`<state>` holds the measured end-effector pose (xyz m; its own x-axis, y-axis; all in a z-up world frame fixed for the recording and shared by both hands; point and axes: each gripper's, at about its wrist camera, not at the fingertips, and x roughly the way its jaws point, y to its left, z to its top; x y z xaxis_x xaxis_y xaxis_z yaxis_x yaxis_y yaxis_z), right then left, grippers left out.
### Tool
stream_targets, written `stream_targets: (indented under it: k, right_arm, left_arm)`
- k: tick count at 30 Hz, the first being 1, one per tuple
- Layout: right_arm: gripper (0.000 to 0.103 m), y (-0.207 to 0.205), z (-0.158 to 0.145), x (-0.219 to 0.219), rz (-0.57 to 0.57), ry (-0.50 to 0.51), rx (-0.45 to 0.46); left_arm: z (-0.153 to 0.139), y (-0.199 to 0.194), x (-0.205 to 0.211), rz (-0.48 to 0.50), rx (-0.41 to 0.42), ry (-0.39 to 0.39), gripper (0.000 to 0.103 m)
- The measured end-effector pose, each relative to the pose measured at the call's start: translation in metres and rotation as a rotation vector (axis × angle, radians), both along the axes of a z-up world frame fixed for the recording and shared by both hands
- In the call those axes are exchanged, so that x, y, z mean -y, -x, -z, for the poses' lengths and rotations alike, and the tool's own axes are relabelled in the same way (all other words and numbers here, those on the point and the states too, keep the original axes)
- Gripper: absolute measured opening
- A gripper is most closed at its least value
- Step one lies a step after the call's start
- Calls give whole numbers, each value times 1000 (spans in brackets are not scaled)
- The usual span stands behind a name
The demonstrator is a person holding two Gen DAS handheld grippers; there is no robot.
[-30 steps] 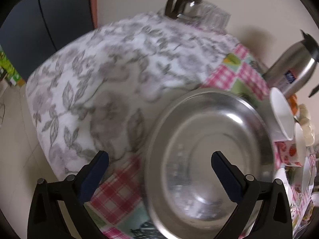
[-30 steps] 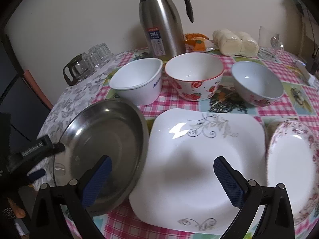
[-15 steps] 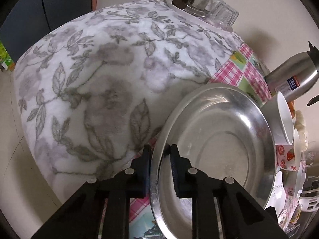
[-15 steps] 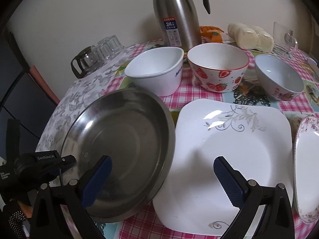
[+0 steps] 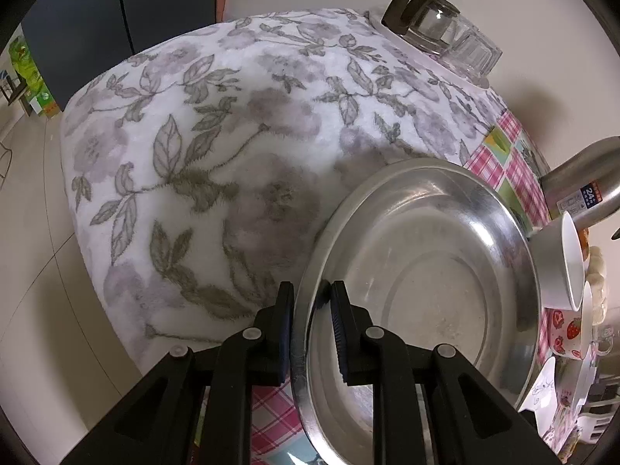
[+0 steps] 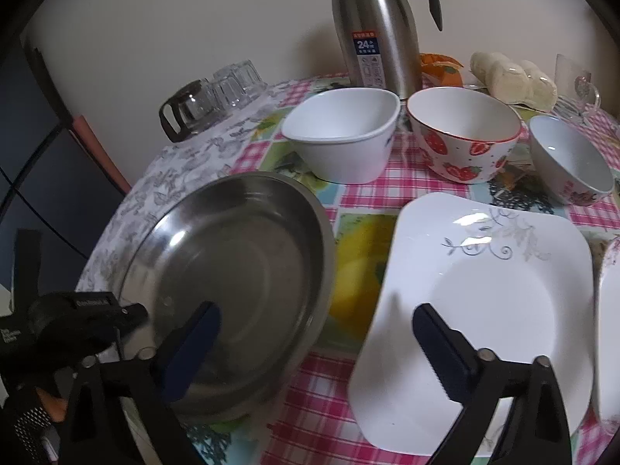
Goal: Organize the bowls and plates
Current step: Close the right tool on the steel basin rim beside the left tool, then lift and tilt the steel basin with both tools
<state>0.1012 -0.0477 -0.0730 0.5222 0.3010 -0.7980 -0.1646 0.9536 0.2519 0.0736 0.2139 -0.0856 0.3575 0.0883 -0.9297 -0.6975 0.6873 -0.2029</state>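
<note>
Since a second ago my left gripper (image 5: 312, 306) has closed from wide open onto the near rim of the steel plate (image 5: 426, 271), which now sits apart from the white square plate (image 6: 488, 290) (they overlapped before); my right gripper (image 6: 314, 333) hovers open above both; three bowls stand behind the steel plate, before the flask (image 6: 372, 27).

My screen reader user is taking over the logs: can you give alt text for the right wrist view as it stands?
The open right gripper hovers over a checked tablecloth between a steel plate, gripped at its near rim by the left gripper, and a square white plate. Behind stand three bowls: a white bowl, a strawberry bowl, a small bowl, and a steel flask.
</note>
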Motion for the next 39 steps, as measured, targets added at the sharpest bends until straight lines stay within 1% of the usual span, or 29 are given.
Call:
stream_targets:
  k: [2, 4, 6, 7, 8, 9, 11, 17, 21, 26, 30, 35, 37, 39]
  right_arm:
    - [89, 0, -1, -5, -8, 16, 12]
    - [88, -1, -3, -11, -25, 17, 33]
    - [78, -4, -3, -14, -31, 8, 34]
    - [76, -6, -2, -15, -31, 8, 27]
    - [70, -8, 0, -16, -33, 9, 20]
    - [60, -10, 3, -17, -39, 6, 13]
    - [53, -13, 7, -19, -45, 7, -4]
    - [52, -21, 23, -27, -49, 9, -54]
    - [48, -26, 29, -29, -63, 16, -69]
    - [48, -32, 32, -32, -78, -3, -77]
    - [50, -39, 33, -36, -89, -15, -88]
    - [50, -41, 32, -36, -84, -35, -96]
    - [50, -41, 32, -37, -86, -29, -99]
    - [46, -41, 32, -37, -88, -15, -100]
  left_arm:
    - [0, 0, -2, -4, 1, 1, 21]
    - [1, -1, -4, -14, 5, 10, 21]
    - [1, 0, -5, -23, 4, 5, 21]
    - [1, 0, -6, -25, 2, 1, 21]
    - [0, 2, -6, -30, 3, -1, 21]
    - [0, 3, -8, -38, 3, -1, 21]
    - [0, 3, -9, -43, 2, 0, 22]
    - [0, 1, -7, -47, -7, -16, 22]
    - [1, 0, -7, -50, -8, -20, 23]
    - [1, 0, -8, -50, -11, -31, 24]
    - [2, -2, -9, -50, -8, -39, 24]
    - [4, -6, -10, -50, -5, -54, 24]
    - [5, -7, -10, -46, -3, -56, 27]
    - [8, -8, -12, -45, 7, -52, 29]
